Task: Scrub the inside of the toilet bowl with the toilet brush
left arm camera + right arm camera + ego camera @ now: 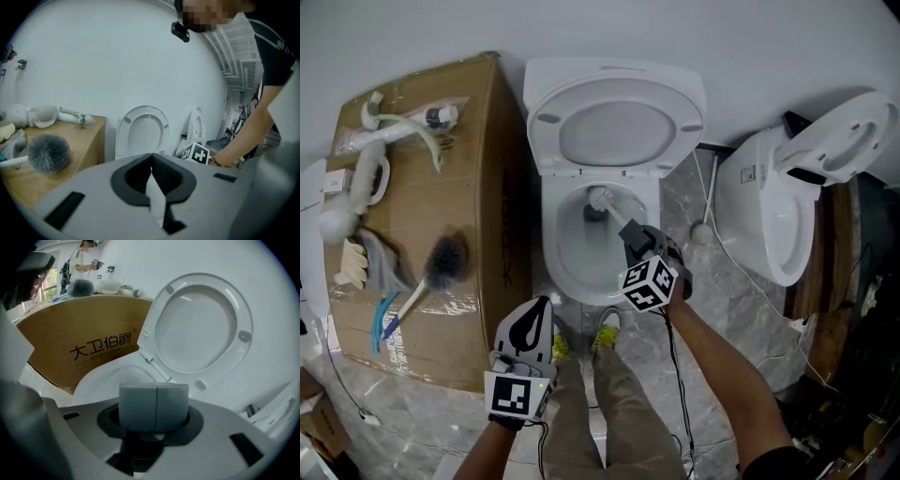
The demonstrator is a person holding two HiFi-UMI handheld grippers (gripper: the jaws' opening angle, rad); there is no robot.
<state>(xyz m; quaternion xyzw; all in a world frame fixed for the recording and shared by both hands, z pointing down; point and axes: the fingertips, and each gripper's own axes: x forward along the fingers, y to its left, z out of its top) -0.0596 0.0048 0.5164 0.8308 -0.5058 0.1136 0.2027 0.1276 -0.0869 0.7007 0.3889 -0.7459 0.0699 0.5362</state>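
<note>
The toilet brush (607, 210) is gripped by the right tongs (630, 232) at the upper end of its white handle. Its head is lowered into the toilet bowl (558, 272), close to the back wall of the basin, below the raised seat and lid (614, 131). In the right gripper view the two grey pads of these tongs are seen pressed together along a straight seam; the handle itself cannot be made out there, and the open bowl and upright lid are seen beyond them. The left tongs (536, 309) are held closed on nothing, with their tips meeting. They are kept low, off the front left corner of the bowl and above the marble floor (727, 309), just beside the person's shoes. To the left of the toilet a cardboard box (483, 187) is stood against the wall. A second brush with grey bristles (445, 262) is laid on it, near the edge that faces the toilet, its handle pointing toward the box's near left corner. White fittings (366, 173) are laid along the far left corner. A second toilet (769, 216), its lid also raised, is stood to the right, apart from the first.
</note>
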